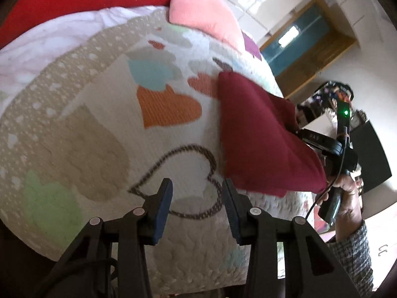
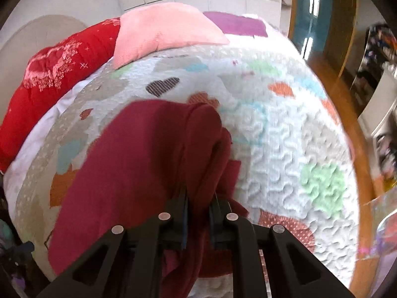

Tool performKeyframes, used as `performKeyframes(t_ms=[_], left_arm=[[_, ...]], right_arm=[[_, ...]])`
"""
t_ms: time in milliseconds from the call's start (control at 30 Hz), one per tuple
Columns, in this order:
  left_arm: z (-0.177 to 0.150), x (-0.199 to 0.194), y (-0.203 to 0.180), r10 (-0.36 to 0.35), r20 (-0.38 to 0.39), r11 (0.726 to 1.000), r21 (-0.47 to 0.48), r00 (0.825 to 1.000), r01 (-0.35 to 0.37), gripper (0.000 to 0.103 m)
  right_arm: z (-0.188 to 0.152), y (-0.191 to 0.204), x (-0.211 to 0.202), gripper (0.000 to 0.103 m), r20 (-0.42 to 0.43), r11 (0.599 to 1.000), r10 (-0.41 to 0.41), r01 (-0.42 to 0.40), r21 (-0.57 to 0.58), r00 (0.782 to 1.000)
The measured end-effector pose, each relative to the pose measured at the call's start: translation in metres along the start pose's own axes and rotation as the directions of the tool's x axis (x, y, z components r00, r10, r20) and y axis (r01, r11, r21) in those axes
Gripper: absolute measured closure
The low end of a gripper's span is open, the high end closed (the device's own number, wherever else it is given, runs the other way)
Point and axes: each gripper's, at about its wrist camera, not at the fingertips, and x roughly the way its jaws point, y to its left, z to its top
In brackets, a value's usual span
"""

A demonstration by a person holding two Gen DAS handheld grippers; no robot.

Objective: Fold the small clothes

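Gripping a dark red garment (image 2: 148, 154) between the fingers of our right gripper (image 2: 198, 211), we have the cloth bunched in the narrow gap there, fingers clamped on it. Fabric spills forward and to the left of the gripper over the bed quilt (image 2: 285, 149), part of it lifted, the rest draped on the quilt. Exact garment type: cannot tell, it looks partly folded.

Left wrist view: our left gripper (image 1: 197, 208) has its fingers apart, nothing between them, blue pads (image 1: 163, 211) visible on the inner faces. It hovers over the quilt (image 1: 99, 129) near a brown outlined heart print (image 1: 183, 173). The same dark red garment (image 1: 258, 136) sits just ahead and to the right, toward the quilt's right edge, with a folded top edge and a flat triangular face. At the garment's right side we see the right gripper (image 1: 297, 130) with a green light on it, held by a hand (image 1: 347, 186) in a grey knit sleeve (image 1: 354, 255); its fingertips are hidden by the cloth in this view.

The quilt is white with coloured hearts, orange, teal, green, beige. At the far edge of the bed lie a pink pillow (image 2: 163, 32), a red blanket (image 2: 49, 87) with pale print to its left, and a purple cloth (image 2: 235, 24) to its right. A white sheet (image 1: 49, 42) shows between quilt and red blanket. Wooden floor (image 2: 330, 84) runs along the bed's right side. Both frames are slightly motion-blurred.
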Motion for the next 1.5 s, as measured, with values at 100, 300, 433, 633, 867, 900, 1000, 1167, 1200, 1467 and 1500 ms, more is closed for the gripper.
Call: performKeyframes(t_ms=[100, 300, 433, 633, 867, 900, 1000, 1167, 1200, 1467, 1500], left_arm=[[-0.002, 0.007, -0.007, 0.021, -0.023, 1.000, 0.017, 1.000, -0.021, 0.061], [-0.006, 0.023, -0.016, 0.050, -0.049, 0.999, 0.025, 0.998, -0.048, 0.057], [-0.006, 0.038, -0.027, 0.059, -0.061, 0.997, 0.043, 0.996, -0.057, 0.057], [-0.012, 0.045, -0.043, 0.091, -0.064, 0.992, 0.098, 0.994, -0.085, 0.057], [-0.010, 0.045, -0.035, 0.115, -0.054, 0.991, 0.070, 0.992, -0.111, 0.050], [-0.010, 0.048, -0.034, 0.114, -0.061, 0.992, 0.064, 0.992, -0.110, 0.050], [-0.010, 0.057, -0.034, 0.104, -0.080, 0.993, 0.057, 0.991, -0.100, 0.049], [-0.013, 0.063, -0.039, 0.112, -0.088, 0.991, 0.083, 0.990, -0.104, 0.048], [-0.013, 0.063, -0.039, 0.114, -0.086, 0.991, 0.085, 0.990, -0.107, 0.048], [-0.013, 0.072, -0.038, 0.148, -0.077, 0.987, 0.078, 0.986, -0.142, 0.042], [-0.014, 0.073, -0.041, 0.159, -0.072, 0.984, 0.089, 0.985, -0.152, 0.041]], right_arm=[[-0.007, -0.020, 0.001, 0.053, 0.031, 0.994, 0.081, -0.083, 0.065, 0.996], [-0.029, -0.072, -0.045, 0.059, 0.245, 0.938, 0.098, -0.172, 0.301, 0.965], [-0.034, -0.065, -0.069, 0.077, 0.347, 0.908, 0.192, -0.300, 0.292, 0.918], [-0.035, -0.002, -0.036, 0.074, 0.241, 0.888, 0.386, -0.429, 0.162, 0.890], [-0.077, -0.008, -0.002, 0.079, 0.329, 0.929, 0.299, -0.352, 0.112, 0.896], [-0.080, -0.005, -0.005, 0.079, 0.343, 0.932, 0.293, -0.346, 0.105, 0.893], [-0.079, 0.003, -0.009, 0.077, 0.340, 0.947, 0.267, -0.310, 0.080, 0.902], [-0.078, -0.011, -0.001, 0.077, 0.354, 0.911, 0.331, -0.394, 0.120, 0.875], [-0.079, -0.019, 0.001, 0.077, 0.362, 0.885, 0.368, -0.442, 0.149, 0.857], [-0.085, -0.040, 0.006, 0.077, 0.400, 0.777, 0.487, -0.594, 0.207, 0.776], [-0.086, -0.041, 0.006, 0.077, 0.404, 0.768, 0.496, -0.606, 0.208, 0.768]])
